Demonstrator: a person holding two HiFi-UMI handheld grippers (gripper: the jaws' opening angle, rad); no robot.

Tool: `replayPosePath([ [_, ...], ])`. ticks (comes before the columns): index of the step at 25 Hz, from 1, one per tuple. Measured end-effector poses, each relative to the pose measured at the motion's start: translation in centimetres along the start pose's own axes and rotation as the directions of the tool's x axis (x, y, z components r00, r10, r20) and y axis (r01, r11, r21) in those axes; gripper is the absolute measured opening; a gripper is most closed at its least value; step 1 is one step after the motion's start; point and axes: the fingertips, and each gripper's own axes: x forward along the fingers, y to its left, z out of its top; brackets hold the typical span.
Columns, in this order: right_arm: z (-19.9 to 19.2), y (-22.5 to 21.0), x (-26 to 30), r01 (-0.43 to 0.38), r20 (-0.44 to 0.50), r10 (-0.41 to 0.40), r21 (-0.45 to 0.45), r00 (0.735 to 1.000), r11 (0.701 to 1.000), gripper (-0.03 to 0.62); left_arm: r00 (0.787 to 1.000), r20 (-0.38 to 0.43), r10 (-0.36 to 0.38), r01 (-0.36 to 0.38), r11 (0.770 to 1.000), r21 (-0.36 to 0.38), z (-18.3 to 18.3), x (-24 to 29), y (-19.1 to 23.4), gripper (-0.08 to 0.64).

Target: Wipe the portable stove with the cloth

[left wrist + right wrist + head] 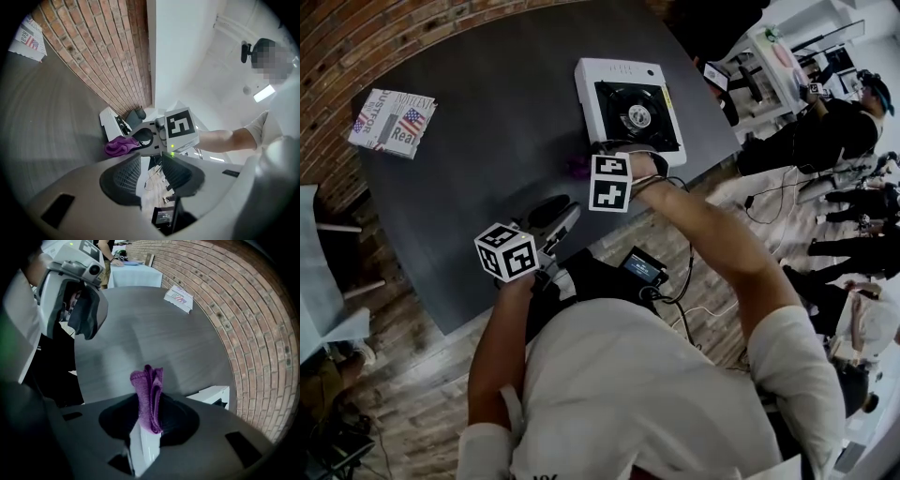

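Note:
The white portable stove (628, 98) with its black burner stands at the table's far right edge. The folded purple cloth (150, 397) is pinched upright in my right gripper (150, 414), whose jaws are shut on it. In the head view the right gripper (591, 171) points down just in front of the stove, and the cloth (578, 167) hangs over the tabletop. From the right gripper view only the stove's corner (213, 394) shows. My left gripper (151, 176) is level and open with nothing between its jaws. In the head view the left gripper (555, 217) sits near the table's front edge.
A folded newspaper (392, 122) lies at the far left of the dark round table (487, 112). A brick wall (108, 51) runs behind the table. Other people and cables (844, 141) are on the floor to the right. A blue-covered table (133, 275) stands further off.

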Motion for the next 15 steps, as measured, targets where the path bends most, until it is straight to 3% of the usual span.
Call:
replayPosePath([
  [15, -0.3, 1.7, -0.9, -0.020, 0.017, 0.020, 0.040, 1.000, 0.999, 0.117, 1.000, -0.003, -0.011, 0.011, 1.000, 0.020, 0.5, -0.9, -0.4, 0.121],
])
